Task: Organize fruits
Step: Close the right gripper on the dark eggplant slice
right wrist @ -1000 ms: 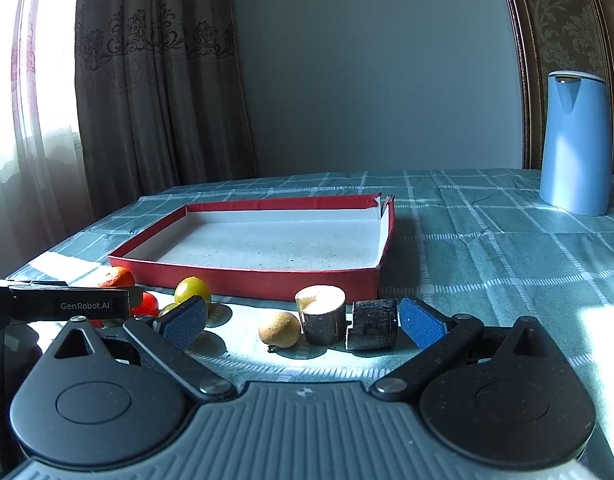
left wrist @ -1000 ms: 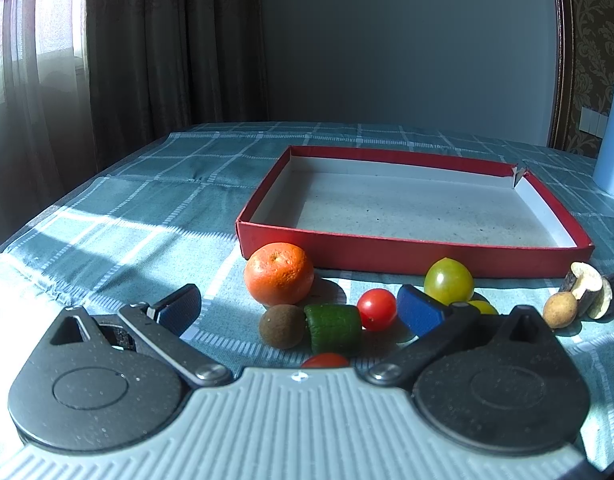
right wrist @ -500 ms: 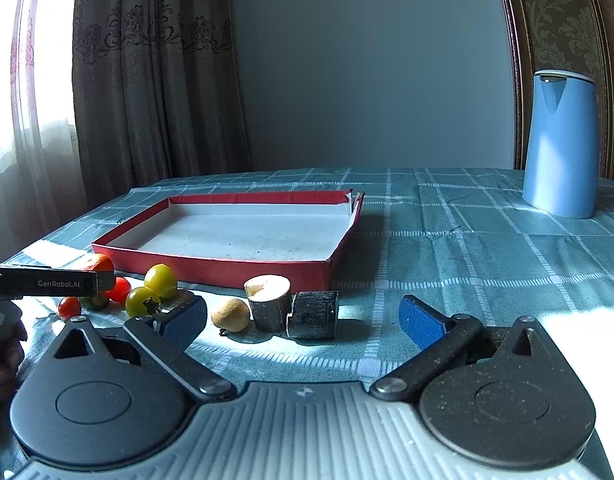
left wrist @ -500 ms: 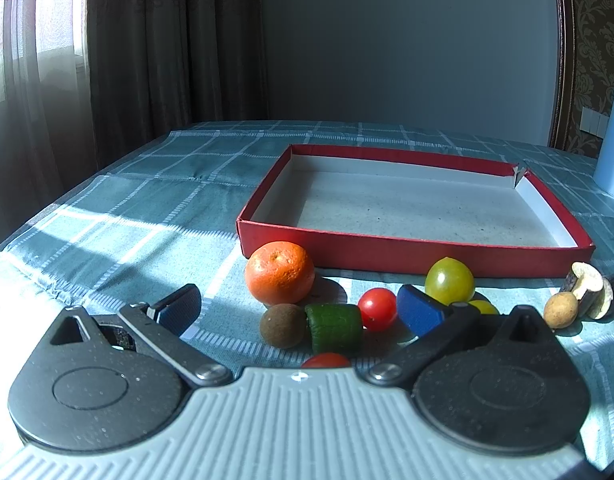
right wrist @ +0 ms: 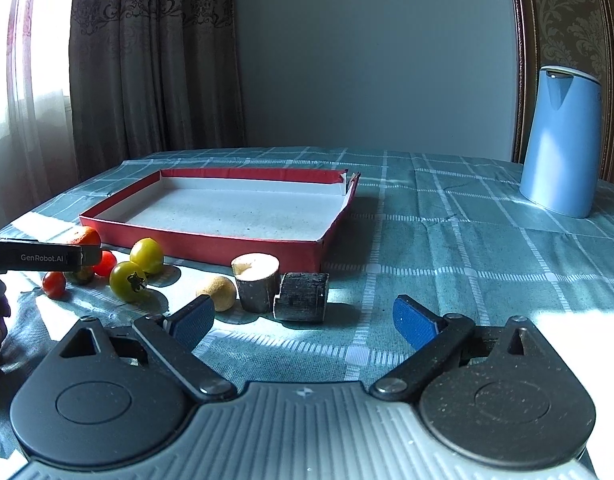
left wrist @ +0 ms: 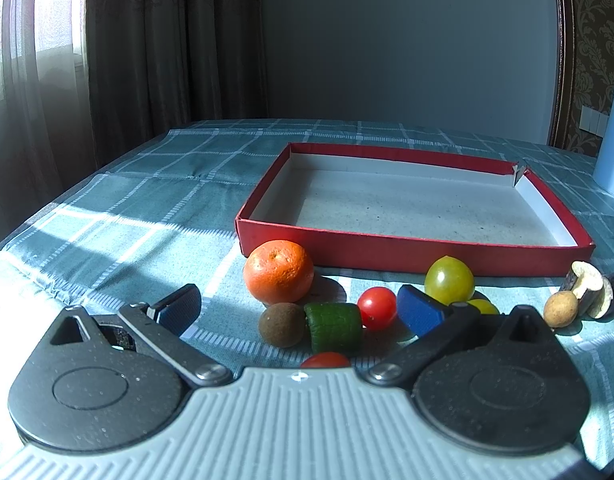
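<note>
Left gripper: we see its jaws spread wide and holding nothing; the view matches a second ago, so we read no change here.
Right gripper: released, jaws closing, nothing pressed between the pads; the dark chunk sits just ahead of the gap.
Change in right view: we note the whole scene has slid left and the chunk, a second ago beside the right pad, now lies nearer the middle.
Box: red, shallow, white inside, nothing in it, as before.
Fruit, left view: orange just before the box wall; brown ball touching green piece; red tomato and yellow tomato nearby, all on the cloth.
Kettle: blue, far right, well apart.
</note>
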Demonstrator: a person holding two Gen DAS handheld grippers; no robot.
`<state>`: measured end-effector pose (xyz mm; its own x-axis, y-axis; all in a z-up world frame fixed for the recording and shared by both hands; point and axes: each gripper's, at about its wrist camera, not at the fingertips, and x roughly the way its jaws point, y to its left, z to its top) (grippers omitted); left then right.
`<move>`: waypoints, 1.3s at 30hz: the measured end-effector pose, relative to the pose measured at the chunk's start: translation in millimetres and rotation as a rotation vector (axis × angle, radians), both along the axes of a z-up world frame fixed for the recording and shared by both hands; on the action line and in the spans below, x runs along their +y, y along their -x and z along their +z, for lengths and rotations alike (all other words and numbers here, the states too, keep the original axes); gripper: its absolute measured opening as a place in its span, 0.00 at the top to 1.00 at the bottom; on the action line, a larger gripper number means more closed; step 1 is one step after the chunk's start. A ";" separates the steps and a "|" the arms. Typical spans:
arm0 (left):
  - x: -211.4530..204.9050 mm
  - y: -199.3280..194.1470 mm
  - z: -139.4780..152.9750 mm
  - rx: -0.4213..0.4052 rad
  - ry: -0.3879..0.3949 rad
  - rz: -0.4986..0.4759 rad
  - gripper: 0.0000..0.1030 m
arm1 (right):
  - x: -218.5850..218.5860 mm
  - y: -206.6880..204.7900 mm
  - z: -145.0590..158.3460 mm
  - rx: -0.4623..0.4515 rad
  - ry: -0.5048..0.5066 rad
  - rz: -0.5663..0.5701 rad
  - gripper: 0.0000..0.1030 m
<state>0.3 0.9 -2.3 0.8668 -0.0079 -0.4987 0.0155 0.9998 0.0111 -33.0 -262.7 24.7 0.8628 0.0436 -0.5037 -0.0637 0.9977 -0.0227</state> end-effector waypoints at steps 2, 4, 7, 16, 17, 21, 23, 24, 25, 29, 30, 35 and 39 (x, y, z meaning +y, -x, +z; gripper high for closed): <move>0.2 -0.4 0.0 -0.001 0.001 -0.001 0.00 | -0.8 -0.6 0.1 0.002 -0.005 0.000 0.10; 0.3 -0.3 0.0 -0.003 0.005 -0.001 0.00 | -1.9 -0.8 0.4 0.000 -0.010 -0.001 0.12; -0.1 -0.6 0.0 -0.001 0.001 -0.001 0.00 | -2.1 -1.5 0.0 0.004 -0.011 -0.002 0.13; 0.2 -0.4 0.3 -0.008 0.008 0.000 0.00 | -2.4 -3.0 -1.2 0.015 -0.017 0.005 0.24; 0.3 -0.4 0.4 -0.008 0.009 0.000 0.00 | -2.4 -3.3 -1.4 0.015 -0.019 0.006 0.25; 0.1 -0.3 0.3 -0.011 0.009 0.000 0.00 | -1.2 -5.6 -2.1 0.024 -0.012 0.005 0.25; -0.2 -0.4 0.5 -0.011 0.010 0.000 0.00 | 0.3 -8.8 -2.5 0.028 0.001 0.003 0.27; -0.1 -0.3 0.7 -0.015 0.013 0.000 0.00 | 1.3 -10.9 -2.7 0.031 0.009 0.002 0.29; -0.1 -0.4 0.7 -0.014 0.012 0.000 0.00 | 2.5 -14.0 -3.3 0.038 0.019 0.003 0.31; -0.3 -0.1 0.6 -0.016 0.012 -0.001 0.00 | 4.2 -25.8 -6.1 0.066 0.032 0.002 0.32; -0.1 -0.4 0.7 -0.015 0.010 -0.001 0.00 | 4.2 -28.3 -6.7 0.073 0.035 0.000 0.32; 0.6 -0.5 1.2 -0.027 0.023 -0.001 0.00 | 5.1 -43.4 -13.0 0.124 0.039 0.010 0.59; 1.5 -0.4 1.9 -0.036 0.035 -0.001 0.00 | 6.0 -46.4 -13.9 0.133 0.039 0.025 0.68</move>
<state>0.7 2.4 -0.4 0.8843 -0.0254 -0.4663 0.0167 0.9996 -0.0228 13.4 -256.7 10.7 0.7869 0.0426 -0.6157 -0.0940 0.9942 -0.0514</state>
